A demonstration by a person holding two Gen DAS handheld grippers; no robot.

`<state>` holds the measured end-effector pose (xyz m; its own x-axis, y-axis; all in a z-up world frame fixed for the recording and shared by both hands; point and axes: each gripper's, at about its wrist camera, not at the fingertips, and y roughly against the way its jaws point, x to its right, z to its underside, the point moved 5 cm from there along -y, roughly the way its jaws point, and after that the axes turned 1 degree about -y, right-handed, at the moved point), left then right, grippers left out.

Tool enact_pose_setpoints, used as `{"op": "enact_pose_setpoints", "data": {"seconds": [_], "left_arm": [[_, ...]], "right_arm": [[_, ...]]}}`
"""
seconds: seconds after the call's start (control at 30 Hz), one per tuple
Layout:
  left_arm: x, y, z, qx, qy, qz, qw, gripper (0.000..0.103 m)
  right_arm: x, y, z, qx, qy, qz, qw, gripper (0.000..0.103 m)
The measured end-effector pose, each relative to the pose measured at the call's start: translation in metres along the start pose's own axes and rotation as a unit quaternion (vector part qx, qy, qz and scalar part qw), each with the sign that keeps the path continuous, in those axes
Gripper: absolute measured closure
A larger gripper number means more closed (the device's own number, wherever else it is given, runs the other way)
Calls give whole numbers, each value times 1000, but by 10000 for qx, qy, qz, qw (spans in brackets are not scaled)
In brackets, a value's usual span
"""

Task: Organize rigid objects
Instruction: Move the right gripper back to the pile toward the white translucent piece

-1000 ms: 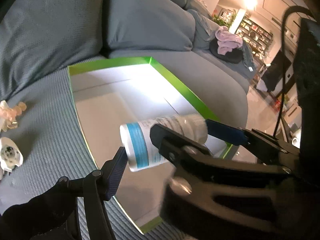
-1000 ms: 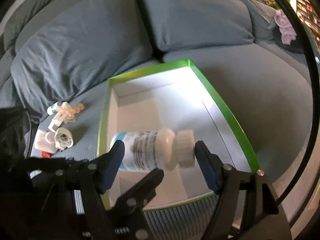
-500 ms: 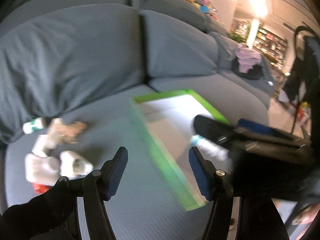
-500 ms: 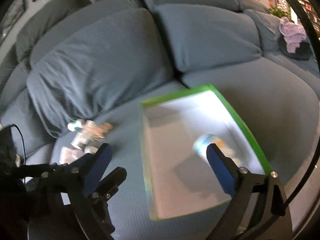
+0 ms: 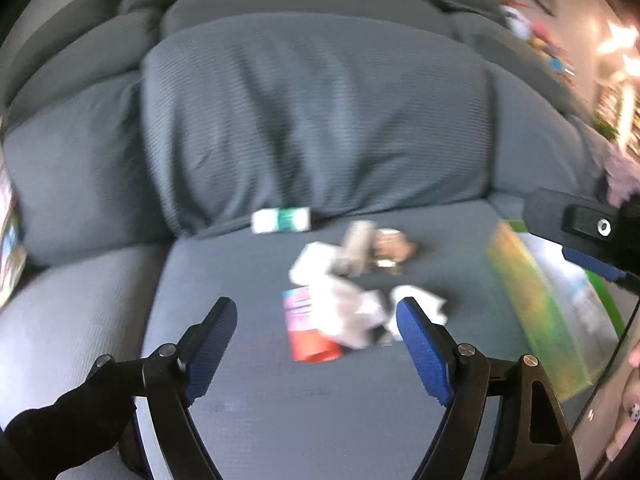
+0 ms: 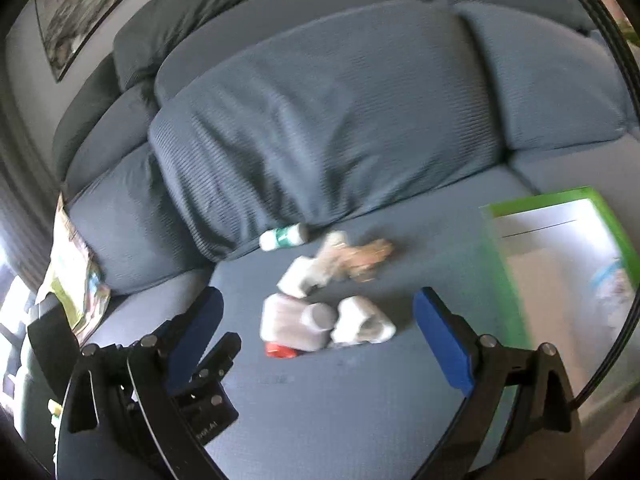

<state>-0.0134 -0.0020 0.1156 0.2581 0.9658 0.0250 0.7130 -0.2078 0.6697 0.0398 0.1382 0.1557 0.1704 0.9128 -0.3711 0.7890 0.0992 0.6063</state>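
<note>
Though blurred, ribbed grey sofa (image 6: 360,400) cloth.

Small containers heaped on the sofa seat, one bottle in the green box

A white bottle with a green band (image 6: 283,237) lies against the back cushion; white bottles (image 6: 296,322) and a red-capped item (image 6: 281,350) cluster beside the green-rimmed box (image 6: 516,206), where a blue-labelled bottle (image 6: 612,280) lies.

I'm looking down along each claw at the sofa seat (image 5: 360,420), both cameras facing the back cushion (image 5: 312,120). Both views are sharing the pile of small items (image 5: 340,292) mid-seat and the green-rimmed box (image 6: 532,204) at right. The right wrist view is also catching the left claw (image 6: 208,364) at lower left.
</note>
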Motion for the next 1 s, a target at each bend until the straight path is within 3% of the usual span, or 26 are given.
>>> {"op": "enact_pose_setpoints", "data": {"seconds": [0.23, 0.3, 0.4, 0.5, 0.63, 0.77, 0.9, 1.0], "left_arm": [[-53, -45, 16, -390, 589, -162, 9974, 21], [-58, -59, 23, -512, 673, -107, 9964, 21], [-54, -75, 31, -745, 818, 303, 9934, 21], [-50, -81, 30, -797, 908, 547, 9912, 21], [-32, -82, 24, -717, 871, 907, 9895, 21], [-12, -85, 21, -686, 633, 1157, 9889, 21], [-1, -94, 25, -840, 532, 1190, 9879, 21], [5, -101, 27, -949, 561, 1268, 9858, 21]], "right_arm": [[-29, -57, 5, -276, 234, -191, 9992, 7], [-29, -74, 10, -384, 460, -92, 9982, 16], [-25, -96, 17, -637, 613, 10, 9961, 25], [-21, -114, 19, -896, 570, -153, 9942, 32], [-19, -134, 24, -1171, 354, -422, 9916, 32], [-12, -147, 34, -1442, 87, -634, 9875, 32], [-5, -155, 39, -1586, -260, -1035, 9816, 40], [-3, -160, 43, -1689, -336, -1091, 9790, 49]]}}
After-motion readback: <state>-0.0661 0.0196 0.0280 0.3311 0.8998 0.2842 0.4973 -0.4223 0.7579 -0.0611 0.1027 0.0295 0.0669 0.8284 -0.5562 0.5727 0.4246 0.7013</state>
